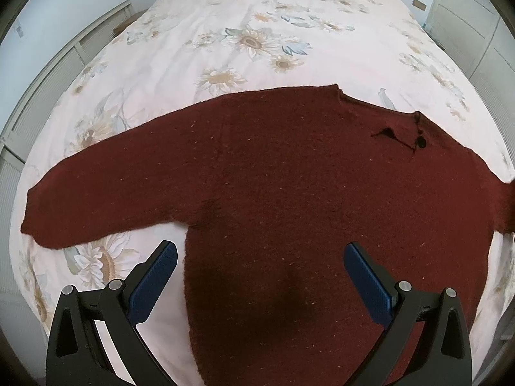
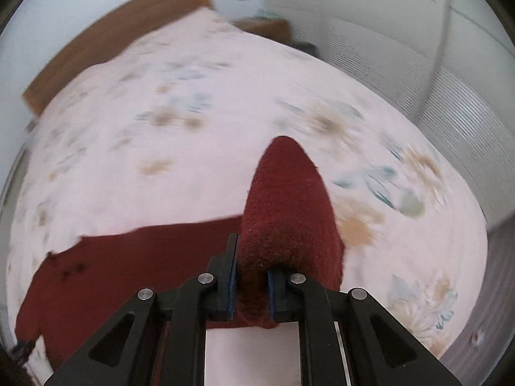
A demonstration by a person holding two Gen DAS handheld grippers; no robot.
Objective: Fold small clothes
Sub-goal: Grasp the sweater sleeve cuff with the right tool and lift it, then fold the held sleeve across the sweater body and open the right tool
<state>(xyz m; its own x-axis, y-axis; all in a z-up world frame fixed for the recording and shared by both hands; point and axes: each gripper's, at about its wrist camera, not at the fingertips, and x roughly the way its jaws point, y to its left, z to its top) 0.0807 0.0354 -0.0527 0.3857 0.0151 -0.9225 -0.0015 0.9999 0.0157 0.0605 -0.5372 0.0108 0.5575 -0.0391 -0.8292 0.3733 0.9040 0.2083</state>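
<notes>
Dark red sweater (image 1: pixel 289 199) lies flat on floral bedspread (image 1: pixel 257 32), body spread, one sleeve (image 1: pixel 96 199) stretched out to the side, no fold in it yet; other sleeve (image 2: pixel 289 212) is pinched in right gripper (image 2: pixel 252 286), pads clamped on the knit, cuff lifted off the bed; left gripper (image 1: pixel 260 276) hovers over hem w/ fingers wide apart, nothing btwn them; prob. first sleeve fold just starting, rest of folding still to do.

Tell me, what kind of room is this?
Most likely a bedroom. A big bed with a flowery cover fills the view, a wooden headboard stands at its far end, and white slatted cupboard doors run alongside.
</notes>
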